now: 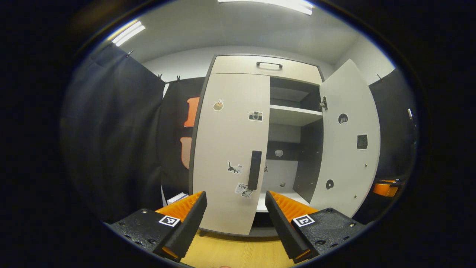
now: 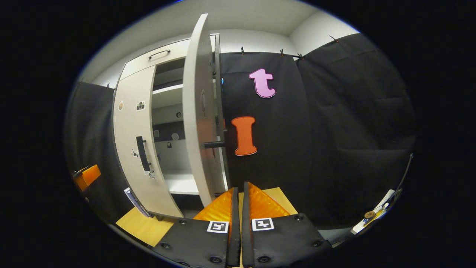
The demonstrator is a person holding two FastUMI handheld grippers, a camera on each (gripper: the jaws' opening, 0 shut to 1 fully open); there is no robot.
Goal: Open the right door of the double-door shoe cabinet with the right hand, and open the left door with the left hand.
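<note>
In front of the cabinet: the shoe cabinet (image 1: 260, 67) stands upright against the booth wall, its long axis vertical, with a wooden floor (image 1: 230, 253) under it.
Right door: the right door (image 1: 347, 149) is swung wide at about 3 o'clock in the left gripper view, its inner face turned toward the camera; in the right gripper view it shows nearly edge-on at 12 o'clock, its handle sticking out sideways.
Left door: the left door (image 1: 230, 149) sits flush and closed, long axis vertical, face pointing straight at the left gripper.
Handle: the left door handle (image 1: 254, 170) is a dark upright bar near the door's inner edge, just above 6 o'clock in the left gripper view.
Left gripper: the left gripper (image 1: 236, 212) has its fingers spread wide, apart from the door, with the handle lined up in the gap above them; by my reading this is set up to close around the bar.
Right gripper: the right gripper (image 2: 238, 208) has its fingers pressed together on nothing, low at 6 o'clock, clear of the open door; its part looks finished.
Inside: bare shelves (image 1: 293, 113) show through the opening.
Remaining: the left door is not yet opened.
</note>
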